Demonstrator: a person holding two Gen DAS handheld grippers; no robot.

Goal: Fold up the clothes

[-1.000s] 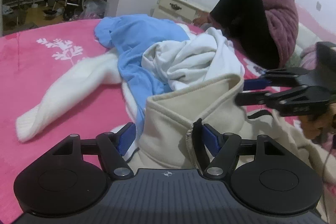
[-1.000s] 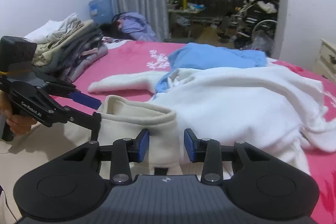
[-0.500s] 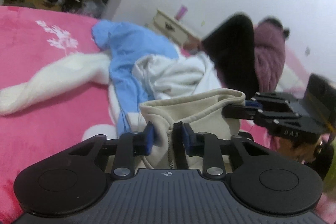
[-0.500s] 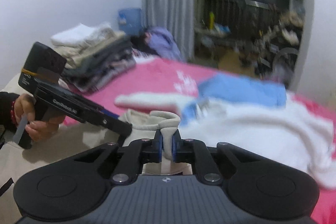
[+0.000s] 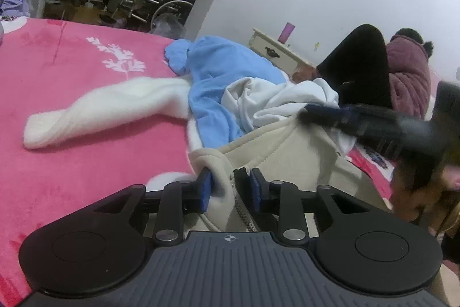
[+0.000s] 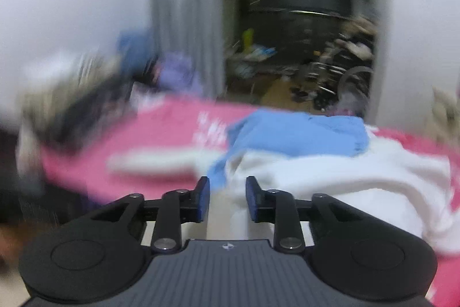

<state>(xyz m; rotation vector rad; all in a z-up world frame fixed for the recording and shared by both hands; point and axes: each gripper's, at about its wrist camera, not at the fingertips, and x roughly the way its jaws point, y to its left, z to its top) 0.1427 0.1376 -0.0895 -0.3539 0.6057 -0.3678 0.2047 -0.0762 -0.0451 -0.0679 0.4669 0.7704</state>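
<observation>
We read pick-up: cream hoodie (image 5: 267, 151) lies lower centre on the bed (image 5: 72, 94). Left gripper (image 5: 230, 187) clamps its collar, fingers just eased slightly. Right gripper (image 6: 227, 199) has just parted; grip unclear. Next: lift, spread flat.

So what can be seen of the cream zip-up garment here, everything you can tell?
The cream zip-up garment looks like thick fleece-lined cotton, with a ribbed collar and a metal zipper running down its front. It lies crumpled on the pink blanket, against the white and blue clothes. The left gripper has its collar edge bunched between its blue pads, apparently clamped. The right gripper, blurred, stands open over pale fabric, its jaws having just opened.
</observation>
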